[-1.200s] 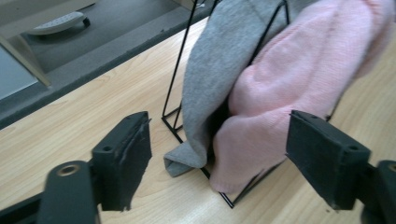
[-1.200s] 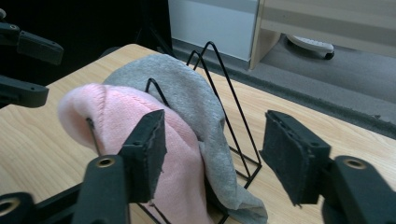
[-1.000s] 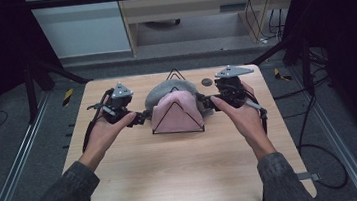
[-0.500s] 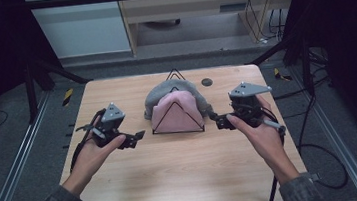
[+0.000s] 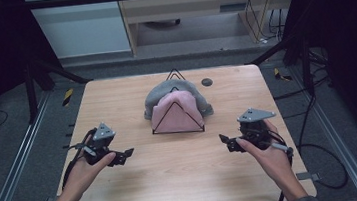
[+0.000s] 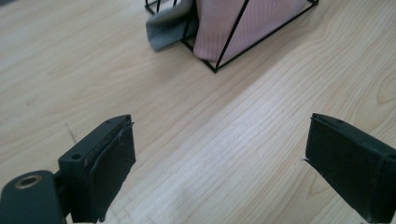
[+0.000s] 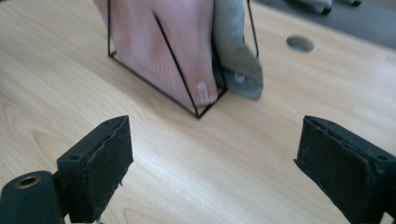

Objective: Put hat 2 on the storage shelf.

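A black wire triangular rack [image 5: 178,130] stands at the middle of the wooden table [image 5: 185,180]. A pink cloth [image 5: 175,110] hangs over its front and a grey cloth [image 5: 165,93] lies behind it. My left gripper [image 5: 127,153] rests low at the left, open and empty, well apart from the rack. My right gripper [image 5: 225,140] is at the right, also open and empty. The left gripper view has its gripper [image 6: 222,140] wide over bare wood, with the pink cloth [image 6: 243,23] and grey cloth [image 6: 166,30] ahead. The right gripper [image 7: 215,140] faces the pink cloth [image 7: 163,42] and grey cloth [image 7: 233,51].
A small round dark hole [image 5: 206,82] sits in the tabletop behind and to the right of the rack, and it also appears as a hole [image 7: 300,43] in the right gripper view. Metal floor rails run along both sides of the table. Bare wood lies between the grippers.
Both grippers have drawn back from the sides of the cloth-covered rack toward the near edge and spread outward. The rack and cloths have stayed put.
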A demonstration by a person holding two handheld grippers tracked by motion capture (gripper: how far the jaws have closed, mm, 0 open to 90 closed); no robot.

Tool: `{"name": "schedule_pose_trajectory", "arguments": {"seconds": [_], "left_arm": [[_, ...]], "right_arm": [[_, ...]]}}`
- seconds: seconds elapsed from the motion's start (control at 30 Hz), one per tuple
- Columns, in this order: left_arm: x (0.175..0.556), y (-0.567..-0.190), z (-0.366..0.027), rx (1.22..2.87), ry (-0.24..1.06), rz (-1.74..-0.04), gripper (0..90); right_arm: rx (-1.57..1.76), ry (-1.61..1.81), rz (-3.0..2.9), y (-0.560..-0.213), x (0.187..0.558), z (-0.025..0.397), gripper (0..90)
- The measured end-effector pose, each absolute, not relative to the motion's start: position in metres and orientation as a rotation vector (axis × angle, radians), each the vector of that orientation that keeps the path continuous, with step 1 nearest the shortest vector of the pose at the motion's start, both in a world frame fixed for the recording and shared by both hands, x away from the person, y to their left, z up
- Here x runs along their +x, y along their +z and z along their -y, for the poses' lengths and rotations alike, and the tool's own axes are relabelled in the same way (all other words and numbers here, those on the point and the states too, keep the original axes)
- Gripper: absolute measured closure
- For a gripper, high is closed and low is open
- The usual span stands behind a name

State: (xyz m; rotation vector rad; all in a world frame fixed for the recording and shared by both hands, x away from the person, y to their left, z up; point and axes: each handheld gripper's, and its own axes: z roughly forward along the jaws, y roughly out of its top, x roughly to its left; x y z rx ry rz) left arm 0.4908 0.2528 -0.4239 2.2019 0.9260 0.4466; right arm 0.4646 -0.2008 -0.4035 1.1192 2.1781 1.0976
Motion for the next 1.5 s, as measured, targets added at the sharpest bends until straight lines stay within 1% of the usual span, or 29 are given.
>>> {"name": "schedule_pose_trajectory", "arguments": {"seconds": [0.23, 0.43, 0.57, 0.63, 0.8, 0.93, 1.23, 1.43, 1.5], "left_arm": [[0.494, -0.446, -0.258, 2.256, 0.413, -0.958, 7.9], [0.495, -0.467, -0.256, 2.287, 0.372, -0.966, 7.9], [0.499, -0.475, -0.258, 2.275, 0.396, -0.996, 9.0], [0.502, -0.479, -0.260, 2.294, 0.405, -1.006, 8.9], [0.504, -0.488, -0.263, 2.311, 0.384, -1.011, 8.5], [0.504, -0.495, -0.262, 2.334, 0.359, -1.005, 6.5], [0.504, -0.499, -0.261, 2.303, 0.368, -1.000, 0.0], [0.501, -0.501, -0.262, 2.283, 0.382, -0.991, 0.0], [0.501, -0.501, -0.262, 2.279, 0.383, -0.988, 0.0]], "right_arm": [[1.220, 1.061, -2.234, -0.439, 0.468, 0.204, 12.5], [1.273, 1.016, -2.273, -0.457, 0.475, 0.205, 12.3], [1.296, 0.997, -2.289, -0.467, 0.483, 0.202, 11.9], [1.309, 0.987, -2.293, -0.472, 0.487, 0.201, 12.0], [1.346, 0.970, -2.332, -0.487, 0.491, 0.198, 11.8], [1.346, 0.954, -2.360, -0.494, 0.492, 0.193, 11.2], [1.338, 0.938, -2.366, -0.498, 0.493, 0.188, 9.6], [1.282, 0.933, -2.322, -0.505, 0.486, 0.183, 6.1], [1.242, 0.942, -2.290, -0.509, 0.481, 0.181, 3.4]]}}
